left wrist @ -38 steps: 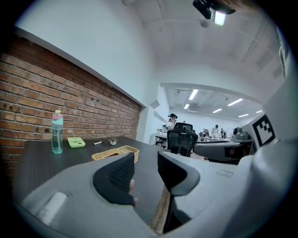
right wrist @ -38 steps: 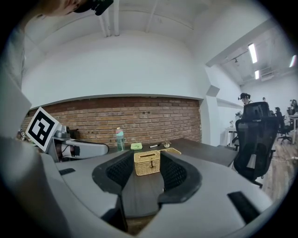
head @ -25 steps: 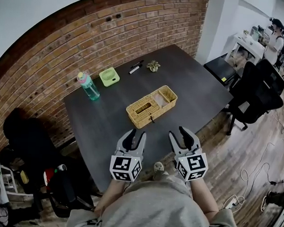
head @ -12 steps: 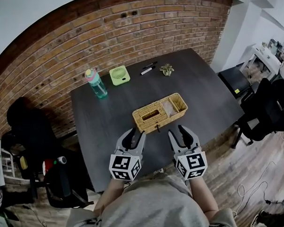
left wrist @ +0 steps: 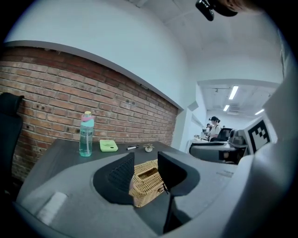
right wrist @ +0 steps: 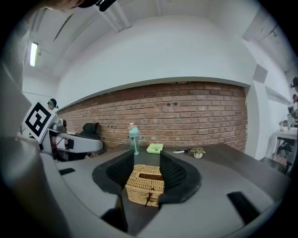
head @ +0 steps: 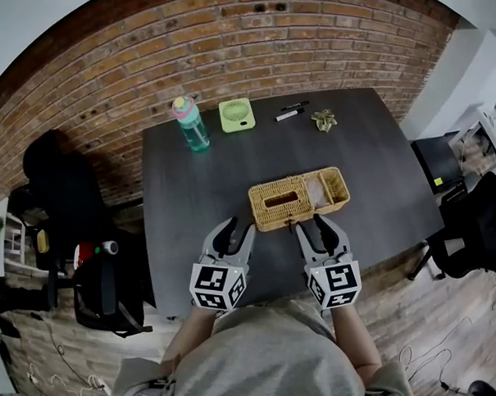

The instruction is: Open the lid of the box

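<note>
Scene: a person seen from above stands at the near edge of a dark table (head: 190,199) and holds 2 grippers out over that edge
Box: a woven wicker box (head: 299,199) lies on the table, close to the table's near edge and about midway along it, its long side running along that edge
Lid: a flat woven lid (head: 278,201) with 1 long slot covers the left and larger part of the box and lies shut; the right end looks like a separate open part, its contents too small to tell
Fastener: a small dark loop (right wrist: 149,197) hangs on the front wall, the wall that faces the table's near edge
Left gripper: the left gripper (head: 237,229) hovers over the table's near edge, jaws wide apart and empty, the box ahead of them and apart
Right gripper: the right gripper (head: 312,229) hovers over the same edge, jaws wide apart and empty, tips just short of the front wall
Handling: the wicker probably weighs little, feels stiff with some give, and its rough weave should grip well; an empty box may slide on the smooth table
Where to hold: likely the lid's front lip beside the loop, after freeing the loop, with the other jaws steadying the body
Elsewhere: a water bottle (head: 190,123) stands along the table's far edge
</note>
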The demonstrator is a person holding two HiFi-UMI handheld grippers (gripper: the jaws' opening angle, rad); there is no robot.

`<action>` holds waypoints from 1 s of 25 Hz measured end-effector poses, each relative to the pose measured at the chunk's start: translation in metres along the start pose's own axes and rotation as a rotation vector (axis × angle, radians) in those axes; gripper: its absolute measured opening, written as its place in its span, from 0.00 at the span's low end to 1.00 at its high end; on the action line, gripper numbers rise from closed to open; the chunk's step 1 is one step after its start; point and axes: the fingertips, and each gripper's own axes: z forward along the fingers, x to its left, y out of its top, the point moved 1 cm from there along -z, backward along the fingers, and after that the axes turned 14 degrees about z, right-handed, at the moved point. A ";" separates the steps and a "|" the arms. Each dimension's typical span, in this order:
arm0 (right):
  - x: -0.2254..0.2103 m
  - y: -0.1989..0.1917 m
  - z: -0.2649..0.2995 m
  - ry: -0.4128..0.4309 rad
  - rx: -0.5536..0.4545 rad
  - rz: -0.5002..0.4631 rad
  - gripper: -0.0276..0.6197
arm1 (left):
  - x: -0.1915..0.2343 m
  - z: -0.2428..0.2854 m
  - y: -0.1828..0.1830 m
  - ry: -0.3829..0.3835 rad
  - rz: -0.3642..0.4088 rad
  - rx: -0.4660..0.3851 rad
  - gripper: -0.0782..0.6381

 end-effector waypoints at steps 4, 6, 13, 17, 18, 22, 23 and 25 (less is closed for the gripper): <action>-0.005 -0.010 0.014 0.039 0.035 -0.023 0.31 | 0.007 0.002 -0.007 0.054 -0.019 0.013 0.33; -0.009 -0.014 0.020 0.053 0.050 -0.036 0.31 | 0.010 0.002 -0.009 0.080 -0.031 0.020 0.33; -0.031 -0.039 0.036 0.066 0.102 -0.071 0.31 | 0.020 0.003 -0.023 0.146 -0.060 0.052 0.33; -0.046 -0.055 0.042 0.063 0.134 -0.102 0.31 | 0.021 0.004 -0.030 0.171 -0.073 0.062 0.33; -0.050 -0.059 0.044 0.059 0.143 -0.111 0.31 | 0.022 0.004 -0.031 0.175 -0.076 0.066 0.33; -0.066 -0.072 0.052 0.042 0.184 -0.152 0.32 | 0.021 0.006 -0.036 0.183 -0.086 0.083 0.33; -0.069 -0.076 0.053 0.040 0.196 -0.160 0.32 | 0.021 0.006 -0.038 0.186 -0.087 0.087 0.33; -0.074 -0.081 0.058 0.041 0.209 -0.173 0.32 | 0.021 0.007 -0.039 0.193 -0.087 0.092 0.33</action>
